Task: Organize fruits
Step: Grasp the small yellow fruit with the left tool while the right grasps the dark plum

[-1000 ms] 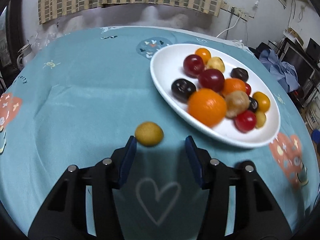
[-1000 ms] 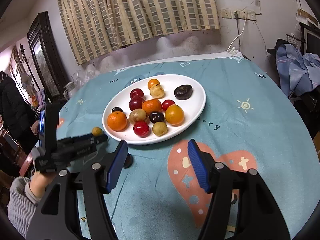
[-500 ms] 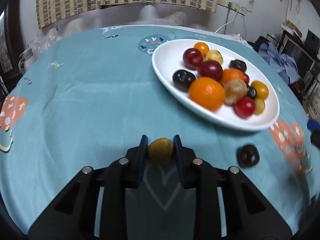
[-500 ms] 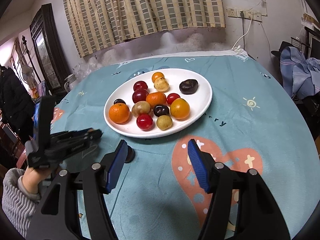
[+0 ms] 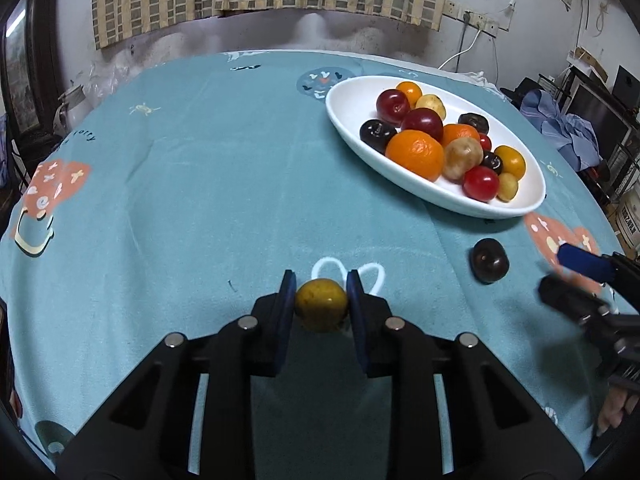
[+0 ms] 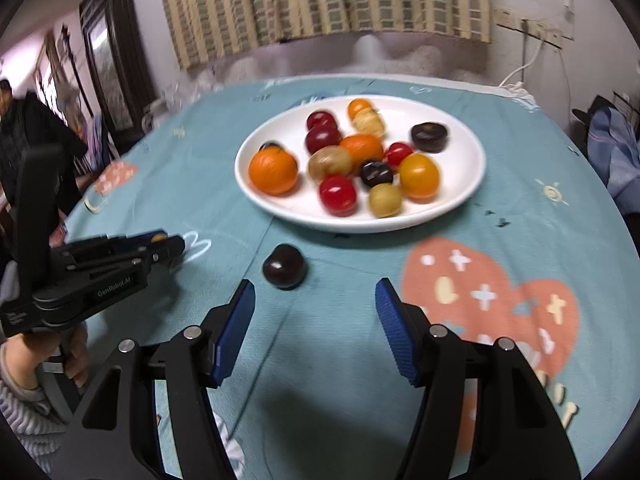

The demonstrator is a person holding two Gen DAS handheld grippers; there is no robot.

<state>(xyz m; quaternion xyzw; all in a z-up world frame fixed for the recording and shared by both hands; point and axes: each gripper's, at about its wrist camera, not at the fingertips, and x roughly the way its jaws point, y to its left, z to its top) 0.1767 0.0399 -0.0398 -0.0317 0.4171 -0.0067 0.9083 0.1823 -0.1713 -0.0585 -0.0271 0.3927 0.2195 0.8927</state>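
My left gripper (image 5: 321,300) is shut on a small yellow fruit (image 5: 321,309), held just above the teal tablecloth. A white oval plate (image 5: 344,98) at the upper right carries several fruits: oranges, red and dark plums, yellowish ones. A loose dark plum (image 5: 489,260) lies on the cloth in front of the plate. In the right wrist view that dark plum (image 6: 284,266) sits just beyond my open right gripper (image 6: 315,312), nearer its left finger, with nothing between the pads. The plate (image 6: 460,168) lies farther back. The left gripper (image 6: 176,242) shows at the left.
The round table's teal cloth (image 5: 180,184) has cartoon prints. A hand and grey sleeve (image 6: 24,364) hold the left gripper. A person in dark clothes (image 6: 24,128) stands at far left. Blue clothing (image 5: 560,120) and shelves are off the table's right side.
The left gripper shut on the yellow fruit and drew back from the plate with it. The right gripper sank and came closer to the loose dark plum, rolling a little.
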